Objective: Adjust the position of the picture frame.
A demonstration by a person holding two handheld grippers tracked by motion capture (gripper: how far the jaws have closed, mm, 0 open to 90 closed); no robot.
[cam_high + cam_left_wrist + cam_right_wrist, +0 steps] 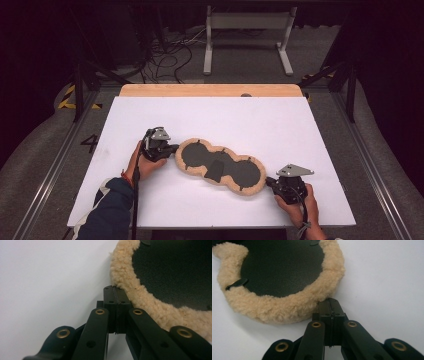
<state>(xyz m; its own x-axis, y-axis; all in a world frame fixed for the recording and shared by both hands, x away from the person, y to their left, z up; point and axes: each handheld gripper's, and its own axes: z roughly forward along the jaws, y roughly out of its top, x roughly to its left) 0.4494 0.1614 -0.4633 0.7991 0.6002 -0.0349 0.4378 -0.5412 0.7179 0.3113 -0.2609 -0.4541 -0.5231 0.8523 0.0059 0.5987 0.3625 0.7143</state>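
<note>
A fleece-rimmed pad [220, 166] lies on the tabletop [250, 120], a little toward 6 o'clock of its middle, its long axis running from 10 o'clock to 4 o'clock. The left gripper [172, 148] sits at the pad's 10 o'clock end, tips against the rim. The right gripper [269, 182] sits at the 4 o'clock end, tips at the rim. A bench frame [248, 37] stands on the floor beyond the tabletop's 12 o'clock edge.

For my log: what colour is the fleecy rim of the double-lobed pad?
Tan fleecy rim, clearest in the right gripper view.
</note>
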